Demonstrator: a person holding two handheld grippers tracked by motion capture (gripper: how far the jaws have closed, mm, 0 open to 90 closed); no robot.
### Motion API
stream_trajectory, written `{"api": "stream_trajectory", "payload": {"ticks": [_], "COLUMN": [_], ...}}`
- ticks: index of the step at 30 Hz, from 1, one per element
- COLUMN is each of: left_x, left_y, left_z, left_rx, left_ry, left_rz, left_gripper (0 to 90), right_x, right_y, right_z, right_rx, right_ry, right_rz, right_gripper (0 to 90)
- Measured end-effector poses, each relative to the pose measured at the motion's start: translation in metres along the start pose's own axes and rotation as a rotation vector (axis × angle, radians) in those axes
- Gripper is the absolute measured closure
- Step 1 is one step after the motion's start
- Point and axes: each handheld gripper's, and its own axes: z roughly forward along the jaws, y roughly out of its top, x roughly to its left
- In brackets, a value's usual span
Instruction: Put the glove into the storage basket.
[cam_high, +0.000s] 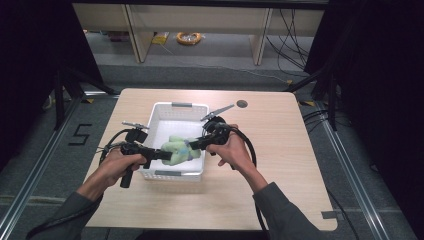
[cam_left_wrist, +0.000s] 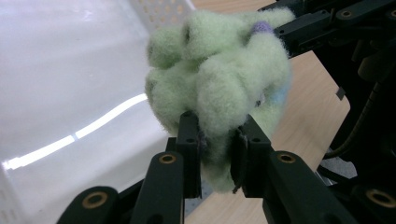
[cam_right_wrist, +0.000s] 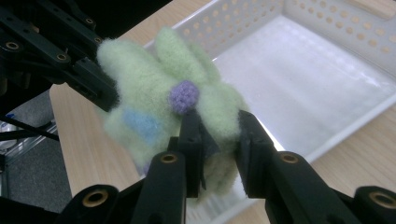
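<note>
Both grippers have hold of one thing: a pale green fuzzy felt toy (cam_high: 178, 149) with a small purple knitted button and a light blue patch. The left gripper (cam_left_wrist: 215, 147) has its jaws pinched narrow on a fold of the fleece at one end, and the right gripper (cam_right_wrist: 219, 140) is clamped the same way on the opposite end, just under the purple button, so the toy hangs stretched between the two sets of black jaws. It sits above the near end of a white perforated plastic basket (cam_high: 162, 110), which lies directly beneath and beyond both grippers on the light wooden table (cam_high: 280, 150). By my reading the pick-up is done and the toy is being carried in or out of the basket; which of the two I cannot tell, and setting it down and letting go is what remains. The basket's near wall, just below the jaws, is the one thing to catch on. Past the far table edge stand wooden shelf legs and an orange cable coil (cam_high: 188, 37), well clear.
</note>
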Motion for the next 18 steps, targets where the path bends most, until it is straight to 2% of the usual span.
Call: {"api": "stream_trajectory", "payload": {"ticks": [3, 12, 13, 16, 18], "left_x": [0.007, 0.024, 0.025, 0.028, 0.030], "left_y": [0.000, 0.000, 0.000, 0.000, 0.000], "left_z": [0.001, 0.008, 0.009, 0.013, 0.015], "left_rx": [-0.002, 0.030, 0.020, 0.038, 0.046], "left_ry": [0.032, 0.051, 0.065, 0.083, 0.090], "left_rz": [-0.014, -0.044, -0.044, -0.047, -0.051], "left_gripper": [74.2, 74.0, 74.0, 74.0, 74.0], "right_x": [-0.002, -0.012, -0.012, -0.015, -0.016], "right_y": [0.005, 0.010, 0.010, 0.010, 0.010], "right_z": [0.010, 0.034, 0.036, 0.042, 0.045], "right_rx": [0.013, 0.039, 0.046, 0.054, 0.074], "right_ry": [-0.004, -0.012, -0.010, -0.023, -0.027], "right_rz": [0.011, 0.042, 0.050, 0.047, 0.084], "right_gripper": [74.7, 74.7, 74.6, 74.7, 74.7]}}
